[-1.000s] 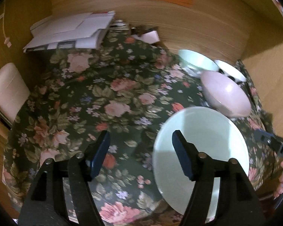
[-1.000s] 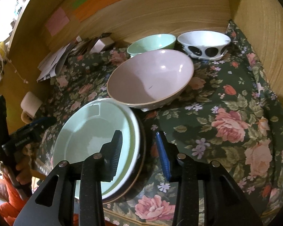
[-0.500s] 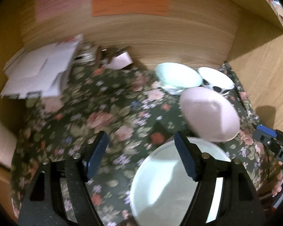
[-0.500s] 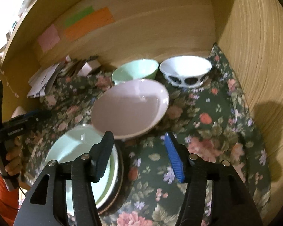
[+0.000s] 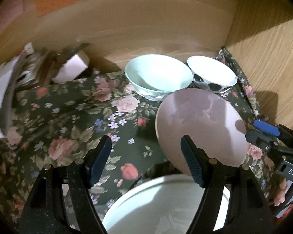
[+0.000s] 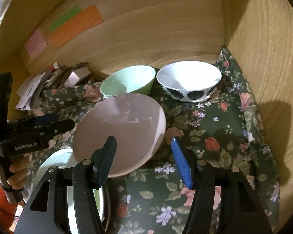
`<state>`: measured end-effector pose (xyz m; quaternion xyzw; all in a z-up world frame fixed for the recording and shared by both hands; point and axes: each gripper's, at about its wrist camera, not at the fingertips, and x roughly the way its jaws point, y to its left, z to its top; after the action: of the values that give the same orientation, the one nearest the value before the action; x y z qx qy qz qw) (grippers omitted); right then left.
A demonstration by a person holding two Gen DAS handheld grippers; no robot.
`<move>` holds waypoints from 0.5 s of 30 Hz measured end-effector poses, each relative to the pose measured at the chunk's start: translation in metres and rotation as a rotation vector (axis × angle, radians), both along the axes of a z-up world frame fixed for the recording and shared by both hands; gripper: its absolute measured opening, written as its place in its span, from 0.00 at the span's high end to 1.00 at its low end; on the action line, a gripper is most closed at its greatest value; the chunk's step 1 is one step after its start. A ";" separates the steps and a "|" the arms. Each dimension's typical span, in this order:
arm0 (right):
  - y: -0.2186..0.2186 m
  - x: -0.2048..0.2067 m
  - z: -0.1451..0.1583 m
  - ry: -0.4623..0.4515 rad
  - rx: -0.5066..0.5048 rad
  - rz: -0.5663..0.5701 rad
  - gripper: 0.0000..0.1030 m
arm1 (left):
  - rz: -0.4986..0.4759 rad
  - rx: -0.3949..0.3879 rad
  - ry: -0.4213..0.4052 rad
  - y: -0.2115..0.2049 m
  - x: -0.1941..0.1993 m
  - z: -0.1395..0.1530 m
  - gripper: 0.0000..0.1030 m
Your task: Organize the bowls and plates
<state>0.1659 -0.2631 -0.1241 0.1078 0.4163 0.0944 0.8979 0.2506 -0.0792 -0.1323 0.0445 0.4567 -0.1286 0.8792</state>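
A large pink bowl (image 6: 121, 134) (image 5: 201, 128) rests tilted on the floral cloth, its near edge over a stack of pale green plates (image 6: 54, 167) (image 5: 162, 204). Behind it stand a mint green bowl (image 6: 129, 81) (image 5: 158, 78) and a white bowl with black spots (image 6: 189, 81) (image 5: 211, 76). My right gripper (image 6: 144, 161) is open and empty, its jaws straddling the pink bowl's right rim. My left gripper (image 5: 146, 159) is open and empty above the cloth, left of the pink bowl.
Wooden walls close in the back and the right side (image 6: 263, 58). A pile of papers and a small box (image 5: 72, 68) lies at the back left. Coloured notes (image 6: 74, 25) stick to the back wall. Floral cloth (image 6: 214, 136) covers the surface.
Both grippers moved forward toward the back wall. The plate stack slid to the bottom of both views. The right gripper opened wider and now spans the pink bowl's rim.
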 end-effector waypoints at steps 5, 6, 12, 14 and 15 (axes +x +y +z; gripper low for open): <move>-0.003 0.015 -0.015 0.038 0.024 -0.012 0.47 | -0.017 0.010 0.044 -0.008 0.017 -0.015 0.29; -0.004 0.017 -0.017 0.044 0.032 -0.016 0.47 | -0.020 0.005 0.056 -0.009 0.020 -0.018 0.29; -0.004 0.026 -0.029 0.068 0.058 -0.023 0.47 | -0.034 -0.001 0.079 -0.014 0.026 -0.029 0.34; -0.004 0.028 -0.032 0.077 0.069 -0.017 0.47 | -0.042 -0.001 0.080 -0.016 0.027 -0.030 0.38; -0.004 0.029 -0.033 0.079 0.073 -0.015 0.49 | -0.046 0.000 0.079 -0.017 0.027 -0.031 0.39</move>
<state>0.1946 -0.2666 -0.1576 0.1474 0.4469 0.0984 0.8769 0.2774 -0.0964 -0.1635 0.0500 0.4900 -0.1501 0.8572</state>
